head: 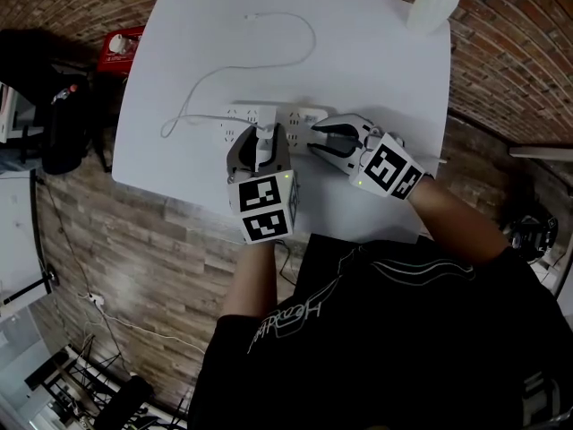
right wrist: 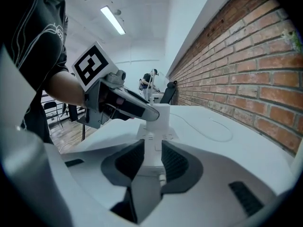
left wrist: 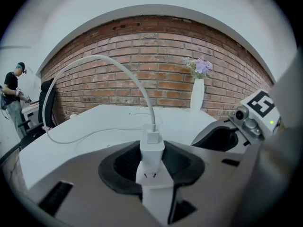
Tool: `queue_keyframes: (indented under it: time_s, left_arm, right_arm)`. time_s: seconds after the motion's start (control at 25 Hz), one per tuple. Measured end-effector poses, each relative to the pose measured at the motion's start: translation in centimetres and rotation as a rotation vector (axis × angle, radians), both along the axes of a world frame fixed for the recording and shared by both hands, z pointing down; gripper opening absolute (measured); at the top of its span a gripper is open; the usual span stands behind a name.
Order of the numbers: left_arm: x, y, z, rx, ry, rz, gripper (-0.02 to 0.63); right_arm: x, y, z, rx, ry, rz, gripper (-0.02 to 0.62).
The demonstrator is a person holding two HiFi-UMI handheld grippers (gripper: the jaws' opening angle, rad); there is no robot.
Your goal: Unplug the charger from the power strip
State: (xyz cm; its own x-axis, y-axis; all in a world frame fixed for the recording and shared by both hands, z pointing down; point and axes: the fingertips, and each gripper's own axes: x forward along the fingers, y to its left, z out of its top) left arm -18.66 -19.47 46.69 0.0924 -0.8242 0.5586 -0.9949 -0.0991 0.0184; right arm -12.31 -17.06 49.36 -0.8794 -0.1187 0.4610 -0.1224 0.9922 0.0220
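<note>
My left gripper (head: 261,141) has its jaws clamped on the charger (left wrist: 152,145), which stands on top of the power strip (head: 242,115) with its cable (left wrist: 137,84) arching up from it. As far as I can judge, it is still seated in its socket. My right gripper (right wrist: 150,152) pinches the end of the power strip, so both grips look set and only the pull off the strip is left.

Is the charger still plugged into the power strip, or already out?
Still in: the charger stands upright, seated on the power strip with no gap showing, the left gripper clamped on it.
</note>
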Motion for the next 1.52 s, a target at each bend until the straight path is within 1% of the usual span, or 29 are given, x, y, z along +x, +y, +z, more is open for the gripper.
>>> queue_keyframes:
  time_s: [0.28, 0.56, 0.68, 0.76, 0.88, 0.96, 1.04, 1.2, 1.24, 1.28, 1.4, 1.44, 1.52]
  left_arm:
    - [0.10, 0.00, 0.01, -0.003, -0.006, 0.007, 0.132]
    - [-0.08, 0.20, 0.09, -0.045, 0.030, 0.024, 0.132]
    - [-0.04, 0.09, 0.17, -0.072, 0.039, 0.013, 0.132]
    - [-0.02, 0.11, 0.11, -0.070, 0.013, 0.001, 0.132]
    - [0.15, 0.25, -0.14, -0.059, -0.067, -0.004, 0.130]
    - [0.28, 0.29, -0.18, -0.058, -0.082, -0.002, 0.130]
    - [0.28, 0.30, -0.02, -0.068, -0.042, -0.002, 0.130]
    - [-0.05, 0.26, 0.10, -0.086, 0.100, -0.016, 0.133]
    - [-0.11, 0.23, 0.09, -0.085, 0.108, -0.019, 0.135]
    - [-0.14, 0.23, 0.07, -0.083, 0.089, -0.019, 0.135]
    - [0.11, 0.40, -0.15, -0.065, -0.041, -0.008, 0.132]
    - [0.22, 0.46, -0.29, -0.055, -0.068, 0.000, 0.132]
    - [0.30, 0.59, -0.42, -0.042, -0.078, 0.014, 0.132]
  right_arm:
    - [0.10, 0.00, 0.06, -0.016, 0.000, -0.003, 0.094]
    - [-0.03, 0.11, 0.06, -0.023, 0.000, -0.003, 0.095]
    - [0.08, 0.03, 0.07, -0.017, -0.001, 0.001, 0.095]
    - [0.10, 0.01, 0.07, -0.005, -0.001, 0.004, 0.096]
    - [0.04, 0.01, 0.09, -0.006, -0.002, 0.001, 0.095]
    - [0.09, -0.01, 0.11, -0.017, -0.004, -0.004, 0.095]
    - [0.20, -0.05, 0.12, -0.025, -0.004, -0.005, 0.095]
    - [0.28, 0.00, 0.10, -0.024, -0.002, -0.003, 0.095]
    - [0.27, 0.00, 0.08, -0.023, -0.002, -0.003, 0.095]
    - [0.25, 0.01, 0.08, -0.022, -0.002, -0.002, 0.095]
    - [0.15, 0.05, 0.07, -0.018, -0.003, 0.001, 0.095]
    - [0.10, 0.07, 0.04, -0.016, -0.004, 0.002, 0.095]
    - [0.06, 0.10, -0.03, -0.011, -0.004, 0.002, 0.095]
